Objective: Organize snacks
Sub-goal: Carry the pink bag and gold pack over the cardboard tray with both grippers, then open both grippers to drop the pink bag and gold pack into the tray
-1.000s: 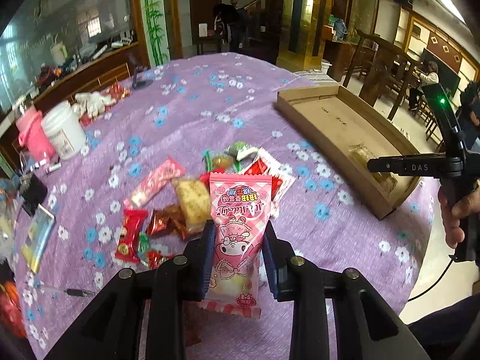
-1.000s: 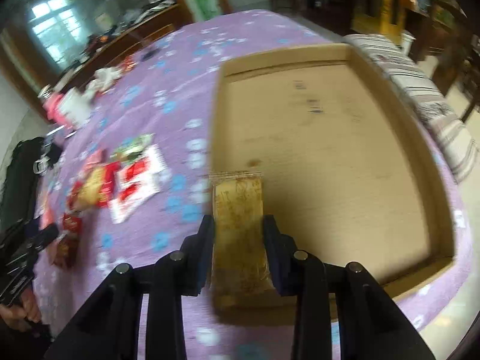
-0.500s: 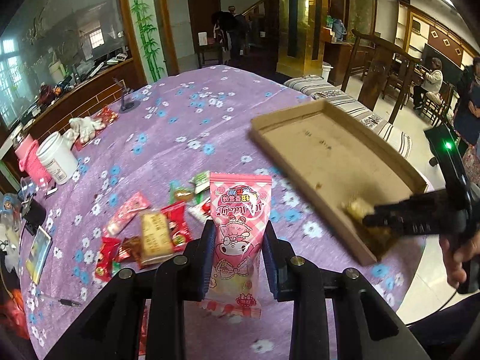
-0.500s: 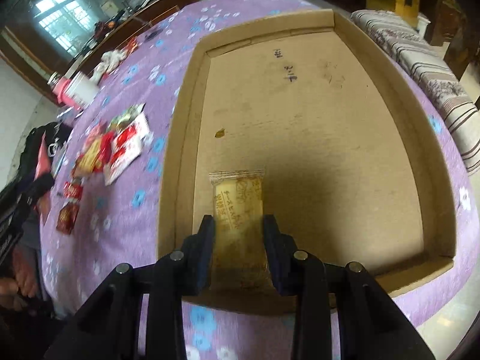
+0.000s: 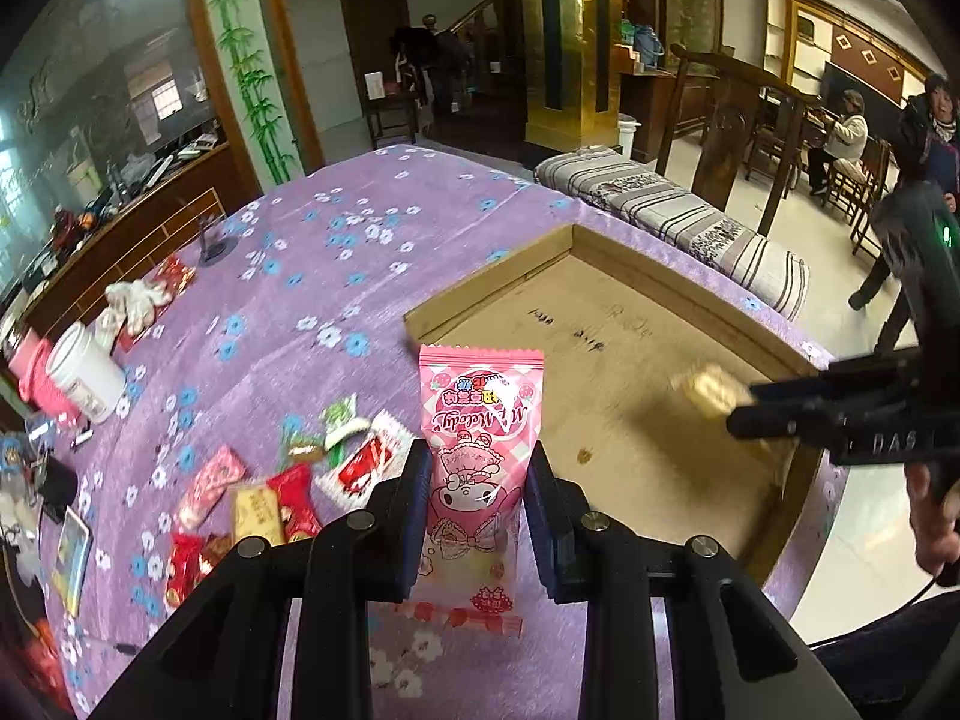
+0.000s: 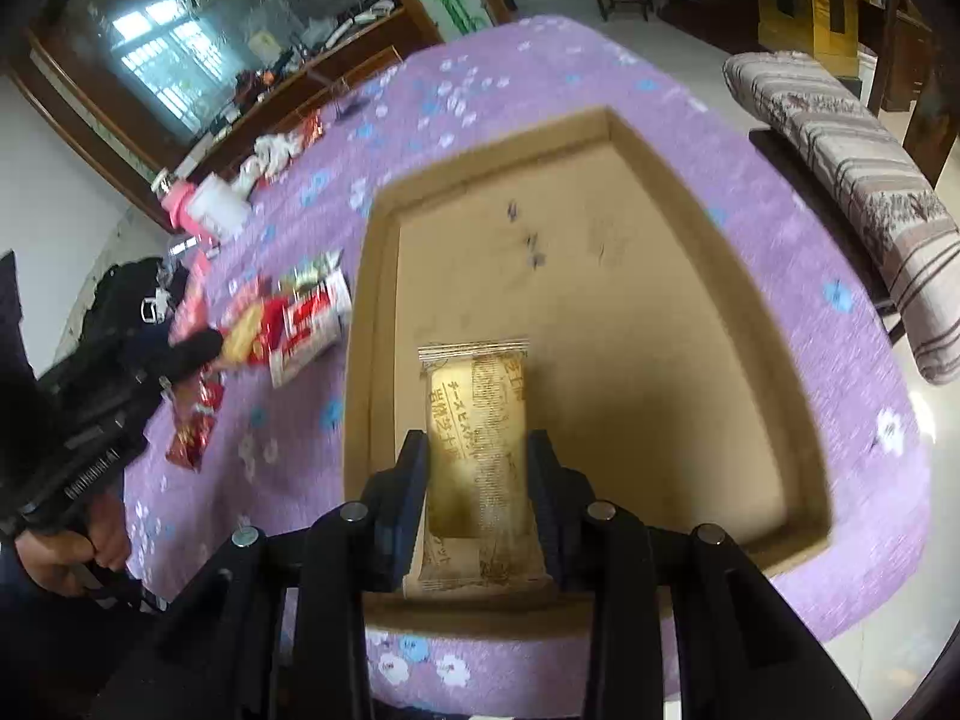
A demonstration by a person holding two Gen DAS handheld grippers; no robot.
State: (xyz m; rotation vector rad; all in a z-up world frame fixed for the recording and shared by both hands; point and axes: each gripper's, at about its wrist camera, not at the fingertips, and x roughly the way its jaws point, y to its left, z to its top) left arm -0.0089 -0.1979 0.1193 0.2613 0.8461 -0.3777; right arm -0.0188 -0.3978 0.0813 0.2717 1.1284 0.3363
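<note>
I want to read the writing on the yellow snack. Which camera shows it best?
The right wrist view. There the yellow snack sits big and sharp, front side up, in the right gripper over the cardboard box. The left wrist view shows it only small, blurry and off to the side.

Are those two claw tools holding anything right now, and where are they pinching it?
Yes. The left gripper pinches a pink candy packet across its lower half; the right gripper pinches a tan biscuit packet likewise.

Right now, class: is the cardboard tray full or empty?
Empty: the cardboard tray shows only bare floor; the yellow biscuit packet is over it, gripped by the right gripper.
</note>
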